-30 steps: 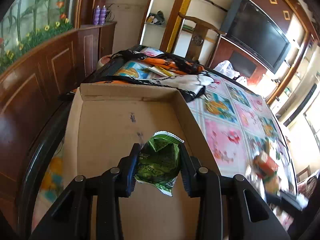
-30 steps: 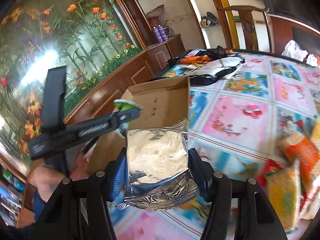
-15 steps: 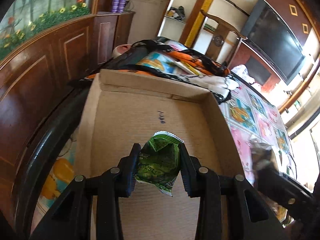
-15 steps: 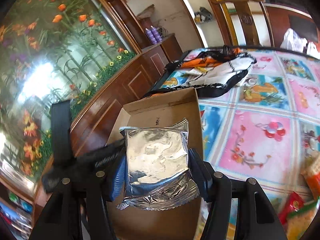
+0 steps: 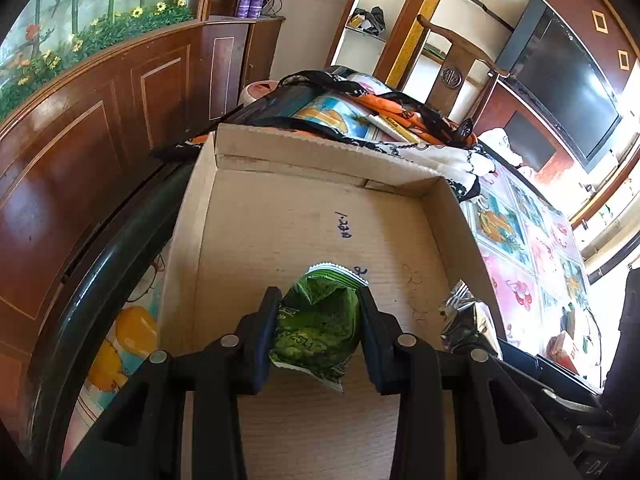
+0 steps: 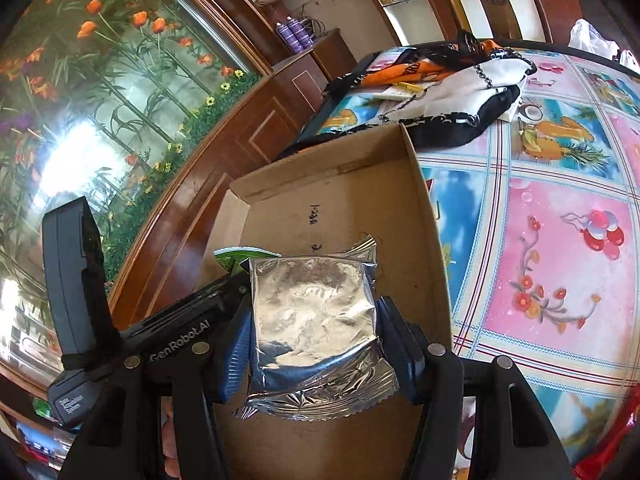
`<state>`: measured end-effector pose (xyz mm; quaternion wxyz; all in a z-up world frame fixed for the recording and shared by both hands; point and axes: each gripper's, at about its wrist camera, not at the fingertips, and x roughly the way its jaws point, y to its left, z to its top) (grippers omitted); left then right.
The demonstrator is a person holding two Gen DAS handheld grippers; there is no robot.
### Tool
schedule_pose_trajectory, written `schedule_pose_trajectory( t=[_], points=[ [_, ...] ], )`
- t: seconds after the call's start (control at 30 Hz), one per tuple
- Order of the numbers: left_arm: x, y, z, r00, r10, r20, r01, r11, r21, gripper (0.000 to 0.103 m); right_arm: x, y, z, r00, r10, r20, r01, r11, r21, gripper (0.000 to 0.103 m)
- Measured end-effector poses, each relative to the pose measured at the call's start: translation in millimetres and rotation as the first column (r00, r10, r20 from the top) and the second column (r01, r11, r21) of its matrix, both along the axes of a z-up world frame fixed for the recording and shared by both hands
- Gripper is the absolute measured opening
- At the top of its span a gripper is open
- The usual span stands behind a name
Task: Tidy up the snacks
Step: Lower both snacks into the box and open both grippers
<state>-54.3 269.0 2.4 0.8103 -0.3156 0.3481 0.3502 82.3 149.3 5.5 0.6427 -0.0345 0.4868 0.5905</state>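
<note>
A wood-panelled room, a patterned tabletop (image 6: 560,216) carrying a bare cardboard box (image 5: 460,216); both packets hang just above its floor, left hand-held gripper (image 5: 318,332) pinching the green packet (image 5: 316,332), right hand-held gripper (image 6: 314,336) pinching the silver packet (image 6: 312,312) alongside

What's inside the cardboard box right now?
Inside the cardboard box only bare floor with pen marks shows; both packets remain gripped above it. The near part is covered by the green packet, silver packet and grippers.

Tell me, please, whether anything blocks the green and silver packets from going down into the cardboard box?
Nothing visible does. The green packet and silver packet hang over the cardboard box, whose floor beneath them looks bare apart from pen marks.
</note>
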Motion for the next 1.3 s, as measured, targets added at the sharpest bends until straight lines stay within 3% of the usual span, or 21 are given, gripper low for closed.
schedule_pose_trajectory(
  t=[0.63, 1.07, 1.17, 1.3],
  points=[
    [-1, 5, -7, 1.000, 0.027, -0.007, -0.027, 0.999, -0.035, 0.036, 4, 23, -4, 0.999, -0.032, 0.003, 0.032, 0.999, -0.016, 0.065],
    [-7, 5, 0, 0.997, 0.029, 0.076, -0.025, 0.998, -0.051, 0.056, 10, 11, 2, 0.998, -0.046, -0.037, 0.046, 0.999, 0.017, 0.071],
    [-10, 1, 8, 0.994, 0.036, 0.102, -0.034, 0.999, -0.022, 0.064, 11, 4, 7, 0.998, -0.043, -0.044, 0.045, 0.998, 0.038, 0.074],
    [-15, -1, 17, 0.988, 0.041, 0.150, -0.043, 0.999, 0.011, 0.067, 13, -8, 14, 0.997, -0.047, -0.055, 0.051, 0.997, 0.061, 0.075]
  ],
)
